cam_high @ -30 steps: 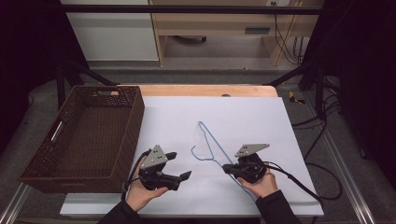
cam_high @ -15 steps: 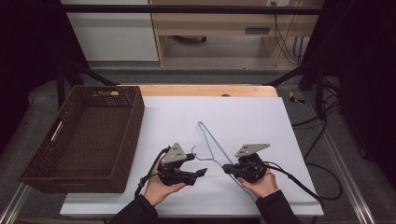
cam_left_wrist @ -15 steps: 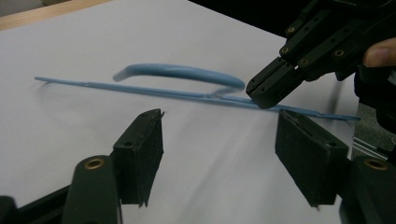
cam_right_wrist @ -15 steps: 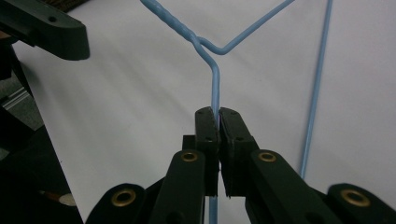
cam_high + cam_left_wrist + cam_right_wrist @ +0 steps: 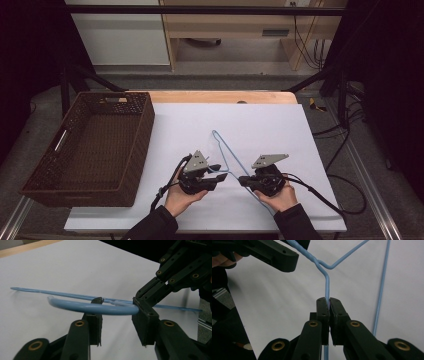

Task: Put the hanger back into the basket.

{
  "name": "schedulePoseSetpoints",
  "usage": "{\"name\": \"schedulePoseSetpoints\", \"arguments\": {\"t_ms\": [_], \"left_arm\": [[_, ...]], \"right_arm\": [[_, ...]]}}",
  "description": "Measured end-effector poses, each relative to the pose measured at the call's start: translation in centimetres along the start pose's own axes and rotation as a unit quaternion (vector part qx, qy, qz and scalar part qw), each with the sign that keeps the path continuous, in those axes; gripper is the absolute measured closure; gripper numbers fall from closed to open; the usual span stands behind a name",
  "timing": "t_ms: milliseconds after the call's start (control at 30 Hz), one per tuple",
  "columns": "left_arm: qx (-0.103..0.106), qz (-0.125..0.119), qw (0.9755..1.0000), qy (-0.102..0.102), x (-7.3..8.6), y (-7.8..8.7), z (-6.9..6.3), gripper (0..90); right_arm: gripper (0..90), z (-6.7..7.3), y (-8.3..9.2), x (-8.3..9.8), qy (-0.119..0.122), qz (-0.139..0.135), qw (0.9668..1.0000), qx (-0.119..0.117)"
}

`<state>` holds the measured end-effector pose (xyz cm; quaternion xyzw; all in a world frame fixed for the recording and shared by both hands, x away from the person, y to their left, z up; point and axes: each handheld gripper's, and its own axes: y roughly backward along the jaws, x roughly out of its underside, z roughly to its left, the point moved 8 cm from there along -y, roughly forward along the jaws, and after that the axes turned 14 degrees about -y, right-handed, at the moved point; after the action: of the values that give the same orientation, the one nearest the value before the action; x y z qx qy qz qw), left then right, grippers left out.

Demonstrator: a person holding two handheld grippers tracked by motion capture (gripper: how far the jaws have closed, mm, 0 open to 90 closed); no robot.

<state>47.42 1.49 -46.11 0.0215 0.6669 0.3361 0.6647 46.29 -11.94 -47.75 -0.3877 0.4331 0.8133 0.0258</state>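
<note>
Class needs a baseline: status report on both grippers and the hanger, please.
Right gripper shut on blue wire hanger. Left gripper closing around its hook, pads apart. Nothing in the way.

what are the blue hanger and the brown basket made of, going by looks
Blue hanger: looks like thin metal wire under a smooth, slightly glossy blue coating; the twisted neck below the hook suggests bent wire, though solid plastic can't be ruled out.

Brown basket: looks like woven wicker or rattan-style strands, matte dark brown; the ribbed weave shows along its walls and rim. Natural or synthetic fibre is not clear.
</note>
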Motion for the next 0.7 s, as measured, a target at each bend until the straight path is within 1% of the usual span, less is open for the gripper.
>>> {"name": "schedulePoseSetpoints", "arguments": {"t_ms": [167,333,533,633,667,700], "left_arm": [[-0.005,-0.007,0.9999,0.005,-0.12,-0.14,0.11,71.9],[-0.003,-0.011,0.9999,0.008,-0.26,-0.30,-0.10,80.8],[-0.018,-0.004,0.9998,-0.005,-0.37,-0.37,-0.16,83.4],[-0.024,-0.002,0.9997,-0.007,-0.47,-0.40,-0.22,84.0],[-0.025,-0.001,0.9997,-0.008,-0.48,-0.39,-0.22,84.2],[-0.026,0.000,0.9996,-0.009,-0.49,-0.39,-0.22,84.2]], "right_arm": [[87.5,0.02,-0.01,0.01,-0.001,0.000,1.0000,0.000],[87.5,-0.01,-0.01,-0.02,0.000,-0.002,1.0000,0.001],[87.4,-0.03,0.03,-0.05,0.000,-0.003,1.0000,0.003],[87.0,-0.01,0.04,-0.05,0.002,-0.004,1.0000,0.006],[86.6,-0.02,0.06,-0.05,0.003,-0.005,0.9999,0.009],[84.2,0.00,0.07,-0.03,0.001,-0.004,0.9999,0.010]]}}
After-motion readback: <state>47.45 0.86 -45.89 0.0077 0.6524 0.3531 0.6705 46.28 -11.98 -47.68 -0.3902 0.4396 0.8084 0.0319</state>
